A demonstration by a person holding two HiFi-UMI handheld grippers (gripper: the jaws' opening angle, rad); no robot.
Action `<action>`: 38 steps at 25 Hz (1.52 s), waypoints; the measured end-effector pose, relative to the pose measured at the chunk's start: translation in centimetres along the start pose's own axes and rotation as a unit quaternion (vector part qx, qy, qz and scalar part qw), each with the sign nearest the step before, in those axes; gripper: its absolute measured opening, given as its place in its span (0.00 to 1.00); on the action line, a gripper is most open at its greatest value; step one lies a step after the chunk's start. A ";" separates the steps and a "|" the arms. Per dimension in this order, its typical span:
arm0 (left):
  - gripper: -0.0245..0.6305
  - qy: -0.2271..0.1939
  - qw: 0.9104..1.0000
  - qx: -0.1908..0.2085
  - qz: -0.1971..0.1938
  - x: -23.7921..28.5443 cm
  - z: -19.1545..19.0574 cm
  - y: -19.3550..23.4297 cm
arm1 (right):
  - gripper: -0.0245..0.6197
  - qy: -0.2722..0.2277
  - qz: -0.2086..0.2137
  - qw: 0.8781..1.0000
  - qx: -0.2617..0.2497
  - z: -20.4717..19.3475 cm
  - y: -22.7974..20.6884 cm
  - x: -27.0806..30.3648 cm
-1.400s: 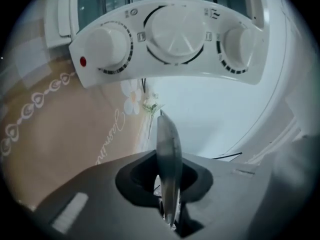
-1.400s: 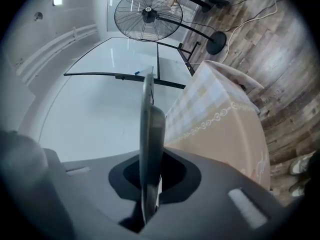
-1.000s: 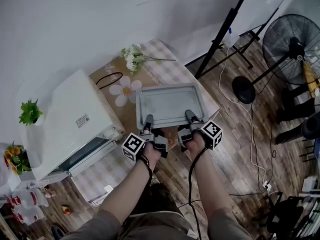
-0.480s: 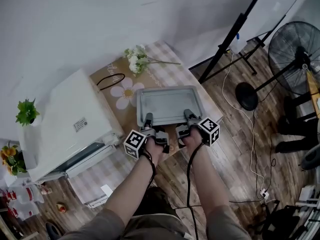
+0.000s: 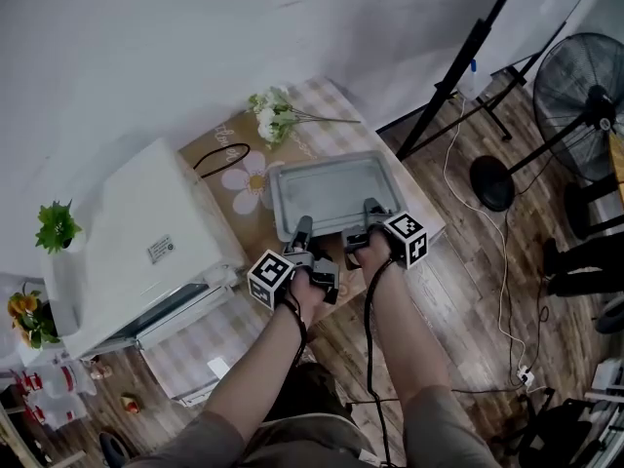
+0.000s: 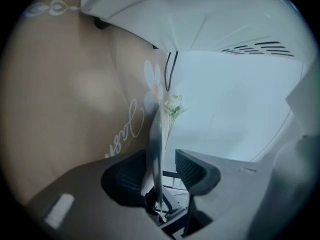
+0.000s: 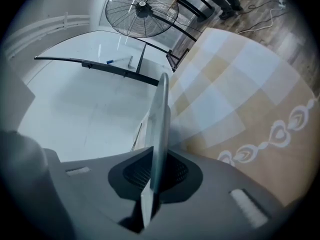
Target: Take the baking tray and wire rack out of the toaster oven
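The grey baking tray [image 5: 336,188] lies flat over the brown flowered mat at the table's right end; whether it rests on the mat I cannot tell. Both grippers are at its near rim. My right gripper [image 5: 371,206] is shut on the rim, and in the right gripper view both pads of the gripper [image 7: 156,171] press the edge-on tray [image 7: 161,119]. My left gripper [image 5: 301,227] has the rim between its jaws. In the left gripper view the tray [image 6: 156,134] lies against one pad of the gripper [image 6: 162,171], with a narrow gap to the other. No wire rack shows.
The white toaster oven [image 5: 146,232] stands left of the tray with its door [image 5: 180,305] down. White flowers [image 5: 271,115] and a black cord [image 5: 219,156] lie beyond the tray. A floor fan [image 5: 585,76] and a black stand [image 5: 458,66] are right of the table.
Both grippers have carried the tray a little down and forward over the mat. The right gripper's hold on the rim looks the same.
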State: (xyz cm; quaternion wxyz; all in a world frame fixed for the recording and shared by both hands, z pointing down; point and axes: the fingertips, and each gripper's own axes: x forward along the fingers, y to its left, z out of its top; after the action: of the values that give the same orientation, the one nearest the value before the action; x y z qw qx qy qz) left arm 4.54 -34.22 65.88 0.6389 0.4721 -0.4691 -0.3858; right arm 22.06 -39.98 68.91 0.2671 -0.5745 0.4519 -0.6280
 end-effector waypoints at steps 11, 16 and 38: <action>0.26 0.011 0.998 -0.034 0.046 -1.2 0.6 0.6 | 0.60 0.121 -0.036 0.988 -0.091 -4.0 1.2 0.0; 0.32 0.012 0.998 -0.026 0.060 -0.8 0.8 0.8 | 0.76 0.140 -0.063 0.981 -0.116 -4.4 0.7 -2.1; 0.38 0.161 0.976 0.143 0.033 -8.8 -5.4 -5.8 | 0.35 0.112 0.031 0.911 -0.396 -4.9 9.8 -15.1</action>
State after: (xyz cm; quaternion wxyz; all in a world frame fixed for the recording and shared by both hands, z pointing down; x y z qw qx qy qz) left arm 7.15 -26.21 57.62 0.6439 0.5990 -0.4260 -0.2126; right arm 18.54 -30.18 53.45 -0.0157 -0.5449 0.7078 -0.4493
